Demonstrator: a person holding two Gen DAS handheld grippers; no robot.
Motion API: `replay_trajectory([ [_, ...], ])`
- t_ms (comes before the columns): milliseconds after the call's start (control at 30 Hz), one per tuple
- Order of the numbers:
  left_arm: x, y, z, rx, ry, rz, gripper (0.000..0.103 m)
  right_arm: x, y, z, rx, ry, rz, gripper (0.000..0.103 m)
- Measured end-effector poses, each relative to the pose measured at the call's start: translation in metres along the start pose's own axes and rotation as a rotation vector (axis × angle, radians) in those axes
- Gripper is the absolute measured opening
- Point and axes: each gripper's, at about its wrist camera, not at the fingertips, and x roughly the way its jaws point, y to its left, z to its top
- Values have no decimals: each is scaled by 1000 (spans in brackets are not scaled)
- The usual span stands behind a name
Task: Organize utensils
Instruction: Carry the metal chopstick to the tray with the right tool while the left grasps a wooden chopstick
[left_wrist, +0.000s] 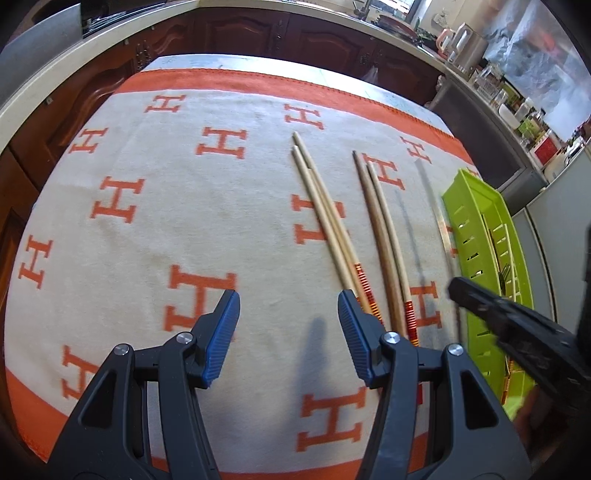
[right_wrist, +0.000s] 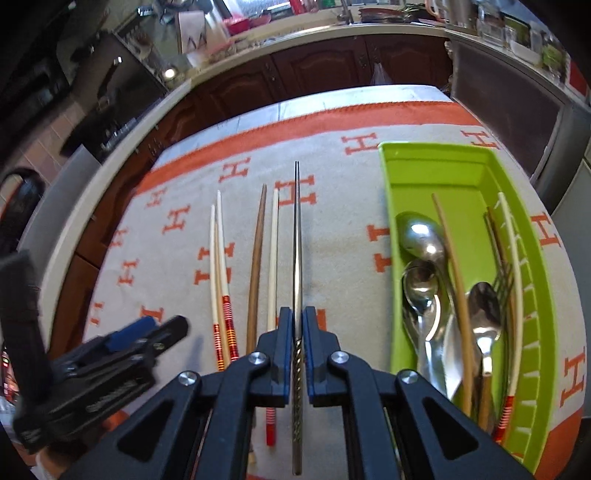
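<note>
My right gripper (right_wrist: 297, 325) is shut on a pair of metal chopsticks (right_wrist: 297, 236), held pointing away over the cloth. The green utensil tray (right_wrist: 391, 184) lies to its right and holds spoons (right_wrist: 421, 236), a fork (right_wrist: 504, 284) and chopsticks (right_wrist: 452, 258). On the cloth to its left lie a brown and a pale chopstick (right_wrist: 258, 243) and a pale pair with red-striped ends (right_wrist: 219, 266). My left gripper (left_wrist: 288, 310) is open and empty over the cloth, just left of the pale pair (left_wrist: 325, 210) and the brown pair (left_wrist: 380, 229). The tray (left_wrist: 476, 229) is at the far right there.
An orange and cream cloth with H letters (left_wrist: 155, 206) covers the table. Dark wooden cabinets (right_wrist: 317, 70) and a cluttered counter (left_wrist: 517, 103) run behind and to the right. The right gripper's body (left_wrist: 517, 325) shows at the right of the left wrist view.
</note>
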Motion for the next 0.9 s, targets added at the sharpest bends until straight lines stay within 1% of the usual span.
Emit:
replay_trajectory([
  [167, 14, -26, -1, 43, 28, 38, 52, -25, -21, 0, 38, -47, 40, 5],
  [233, 20, -35, -3, 61, 43, 72, 53, -30, -25, 0, 44, -60, 46, 5],
  [267, 20, -38, -4, 68, 25, 88, 53, -34, -29, -1, 48, -71, 46, 5],
  [433, 20, -44, -5, 81, 12, 142, 53, -40, -41, -5, 65, -89, 62, 5],
  [500, 20, -44, -5, 83, 6, 178, 55, -42, -49, -7, 77, -92, 70, 5],
  [700, 21, -45, -5, 80, 4, 220, 61, -47, -67, -11, 113, -105, 75, 5],
  [800, 22, -50, -4, 93, 11, 232, 62, -50, -74, -13, 124, -114, 75, 5],
  [833, 24, -53, -4, 103, 21, 233, 62, -51, -76, -13, 130, -116, 77, 5],
  [867, 30, -56, -5, 111, 48, 241, 62, -51, -77, -14, 134, -118, 78, 5],
  [900, 30, -57, -6, 109, 36, 240, 62, -52, -79, -14, 138, -121, 78, 5],
])
